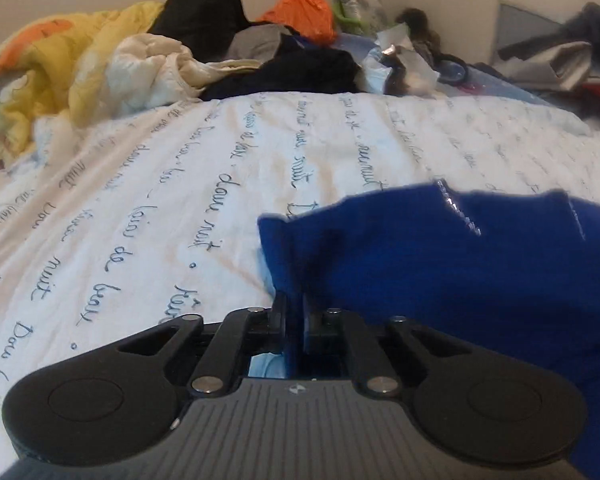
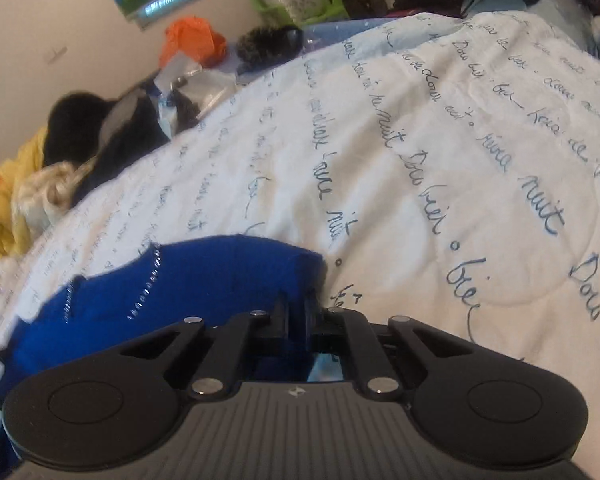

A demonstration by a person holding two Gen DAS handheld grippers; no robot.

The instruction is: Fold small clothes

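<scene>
A bright blue garment [image 1: 440, 264] with a line of silver studs hangs over the white quilt with blue handwriting [image 1: 180, 184]. My left gripper [image 1: 295, 312] is shut on the garment's left edge, and the cloth spreads to the right of it. In the right wrist view the same blue garment [image 2: 180, 284] spreads to the left. My right gripper [image 2: 296, 314] is shut on its right edge, just above the quilt [image 2: 440, 160].
A pile of clothes lies at the far side of the bed: a yellow blanket [image 1: 60, 64], a cream cloth [image 1: 152, 68], black clothes [image 1: 308, 68] and an orange bag [image 1: 304, 12]. More clutter lies at the far right [image 1: 560, 60]. A wall stands behind.
</scene>
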